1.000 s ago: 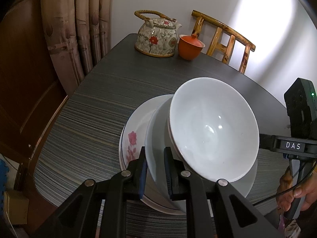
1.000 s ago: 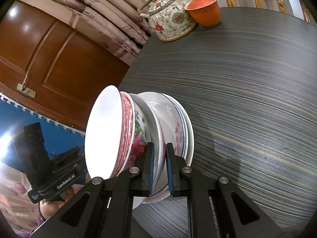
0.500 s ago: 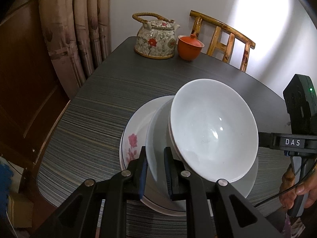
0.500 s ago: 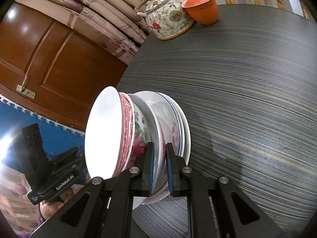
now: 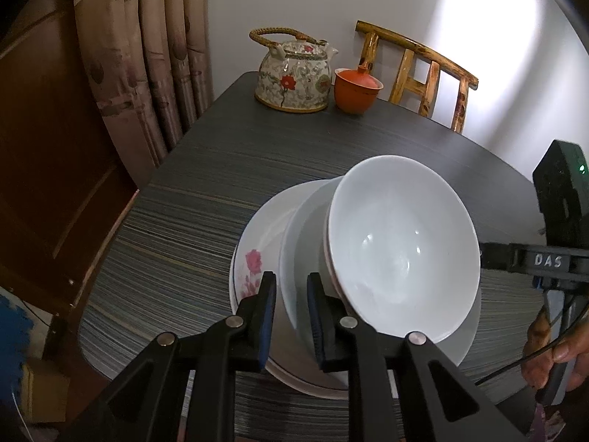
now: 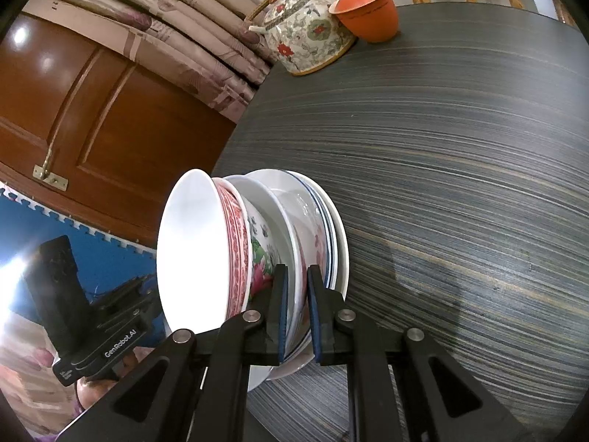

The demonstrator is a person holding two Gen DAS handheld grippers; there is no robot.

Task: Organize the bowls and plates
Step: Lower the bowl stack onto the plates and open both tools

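Observation:
A stack of plates and bowls is held between both grippers above the dark striped table [image 5: 206, 199]. On top sits a plain white bowl [image 5: 401, 243], nested in red-patterned bowls [image 6: 239, 243], over a white plate [image 5: 294, 258] and a rose-printed plate [image 5: 250, 269]. My left gripper [image 5: 291, 291] is shut on the rim of the white plate. My right gripper [image 6: 294, 287] is shut on the plate rims [image 6: 320, 235] at the stack's opposite side. The stack appears tilted in the right wrist view.
A floral teapot [image 5: 294, 77] and an orange lidded cup [image 5: 355, 90] stand at the table's far edge. A wooden chair [image 5: 419, 70] is behind them. Curtains [image 5: 147, 55] and a wooden door [image 6: 92, 110] lie to the left.
Both grippers have risen slightly and pulled back with the stack; the table and teapot look a bit farther away. The grips are unchanged.

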